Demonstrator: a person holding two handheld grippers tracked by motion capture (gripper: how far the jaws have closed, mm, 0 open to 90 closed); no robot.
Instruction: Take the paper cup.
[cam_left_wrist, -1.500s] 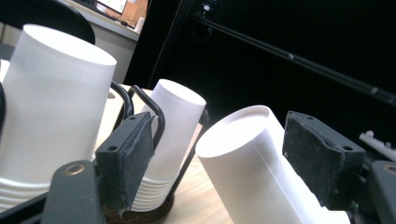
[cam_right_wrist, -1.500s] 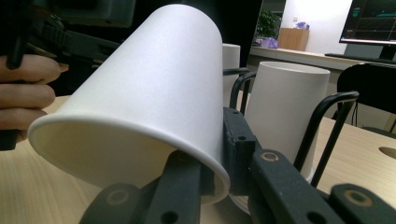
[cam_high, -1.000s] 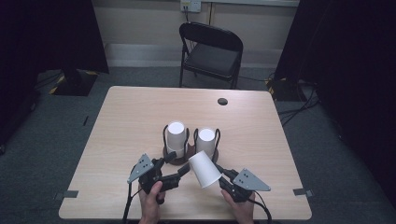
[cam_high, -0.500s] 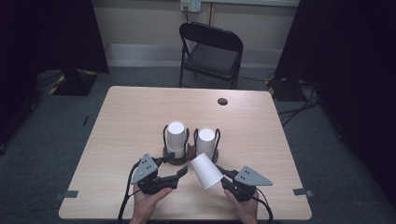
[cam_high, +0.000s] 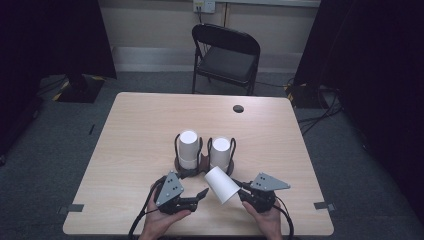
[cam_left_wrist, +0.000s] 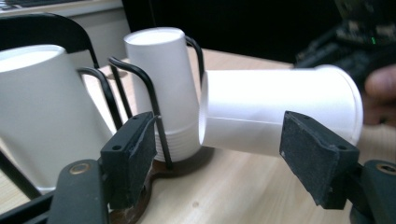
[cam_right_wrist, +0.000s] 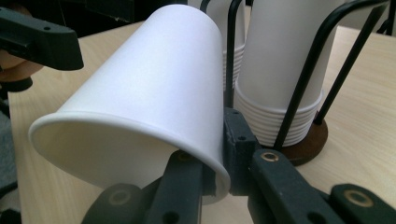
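- Broadly, the counter (cam_high: 140, 125) is a pale wooden top with wide bare room on its left, right and far parts; both hands work close to its near edge, so little counter lies behind them.
- Beyond the far edge stands a black folding chair (cam_high: 226, 55), well apart from the work.
- Near the far right of the counter lies a small dark disc (cam_high: 238, 108), alone.
- At the middle sits a dark holder (cam_high: 189, 167) of black wire on a round wooden base, carrying two stacks of white cups (cam_high: 188, 148) turned upside down, side by side.
- The right gripper (cam_high: 242, 192) pinches the rim of a single paper cup (cam_high: 222, 184): one of its jaws is inside the mouth and the other outside on the wall, shut tight on it. The cup lies on its side above the counter, base toward the left and far, just near of the holder.
- The left gripper (cam_high: 200, 195) points right toward that cup; its jaws have just been opening and stand apart, the cup's base ahead of them, no pad touching it.
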